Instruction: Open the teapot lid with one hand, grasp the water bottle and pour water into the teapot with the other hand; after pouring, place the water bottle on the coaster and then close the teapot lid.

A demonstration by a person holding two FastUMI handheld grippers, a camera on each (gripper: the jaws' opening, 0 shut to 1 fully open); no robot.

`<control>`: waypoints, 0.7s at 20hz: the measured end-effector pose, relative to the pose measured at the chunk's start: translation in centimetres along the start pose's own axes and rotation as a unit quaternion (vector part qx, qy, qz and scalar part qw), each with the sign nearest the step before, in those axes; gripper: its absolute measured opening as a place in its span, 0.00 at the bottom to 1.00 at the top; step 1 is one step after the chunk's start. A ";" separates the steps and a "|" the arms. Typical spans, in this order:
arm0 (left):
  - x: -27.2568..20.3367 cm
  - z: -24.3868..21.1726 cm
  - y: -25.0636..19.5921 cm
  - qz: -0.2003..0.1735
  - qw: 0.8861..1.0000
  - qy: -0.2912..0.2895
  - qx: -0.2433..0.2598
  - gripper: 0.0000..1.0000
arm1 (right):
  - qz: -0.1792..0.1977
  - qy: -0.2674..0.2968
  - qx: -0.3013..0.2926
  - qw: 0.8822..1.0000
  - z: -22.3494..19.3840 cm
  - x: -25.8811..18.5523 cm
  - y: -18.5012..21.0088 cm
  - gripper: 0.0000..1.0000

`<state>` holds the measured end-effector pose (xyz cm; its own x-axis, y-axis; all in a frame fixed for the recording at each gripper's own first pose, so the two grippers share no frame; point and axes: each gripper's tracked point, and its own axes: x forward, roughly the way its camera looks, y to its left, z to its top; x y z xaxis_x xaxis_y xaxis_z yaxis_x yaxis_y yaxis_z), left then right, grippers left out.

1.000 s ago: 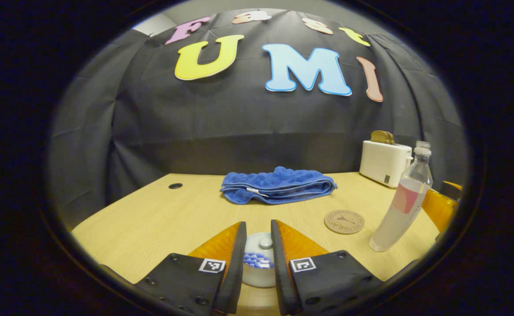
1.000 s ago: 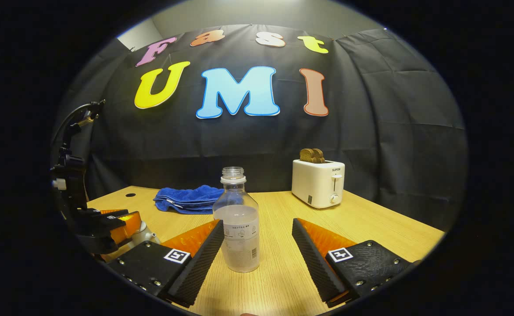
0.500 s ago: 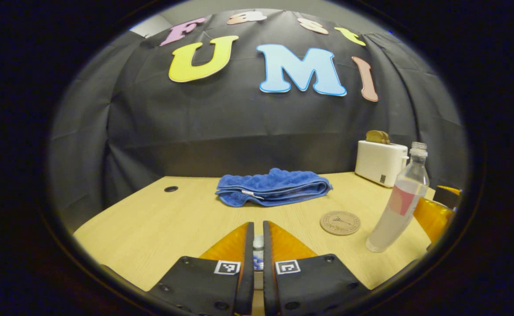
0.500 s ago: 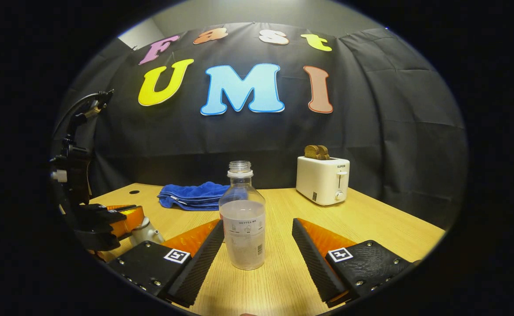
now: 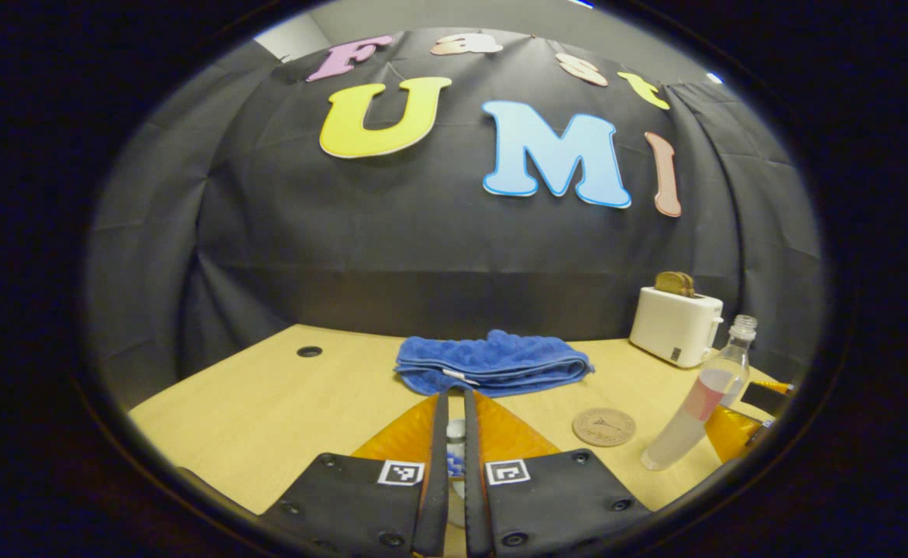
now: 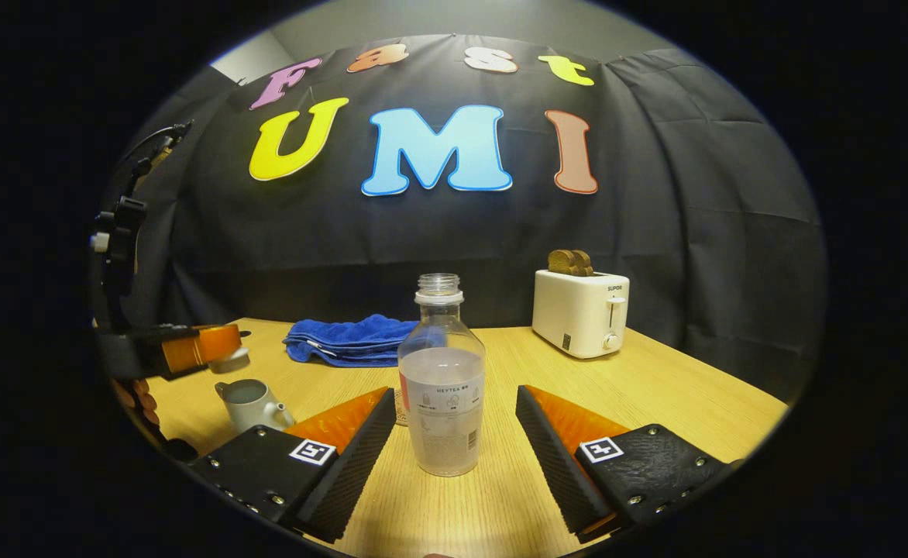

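left claw [image 5: 455,457] clenched on teapot lid [image 5: 455,428], lifted | right claw [image 6: 454,434] released, straddling water bottle [image 6: 442,387] mid-worktop [image 6: 655,395] | bottle light, uncapped, likely slippery: grip label band

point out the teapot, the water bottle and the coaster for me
teapot [image 6: 246,404], right gripper view, on its pale body, lid off
water bottle [image 6: 442,403], right gripper view, on its label, mid-body
coaster [image 5: 604,427], left gripper view, on the middle of its round top
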<state>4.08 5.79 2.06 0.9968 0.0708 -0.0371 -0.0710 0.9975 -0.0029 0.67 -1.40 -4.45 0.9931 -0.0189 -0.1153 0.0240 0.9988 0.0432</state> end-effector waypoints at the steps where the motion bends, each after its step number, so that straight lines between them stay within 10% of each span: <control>1: 0.1 0.5 1.2 0.009 1.000 -0.004 0.001 0.15 | 0.000 0.000 -0.003 1.000 0.0 0.2 0.1 0.99; 14: 0.8 -2.1 12.5 0.096 0.995 0.024 -0.007 0.16 | -0.023 0.025 -0.015 0.999 -1.8 3.4 0.3 0.95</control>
<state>3.87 18.26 -0.11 0.9618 0.2598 -0.0867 -0.2612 0.9653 -0.0047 3.86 -1.07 -6.65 0.9842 -0.0634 -0.1651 0.0654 0.9978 0.0070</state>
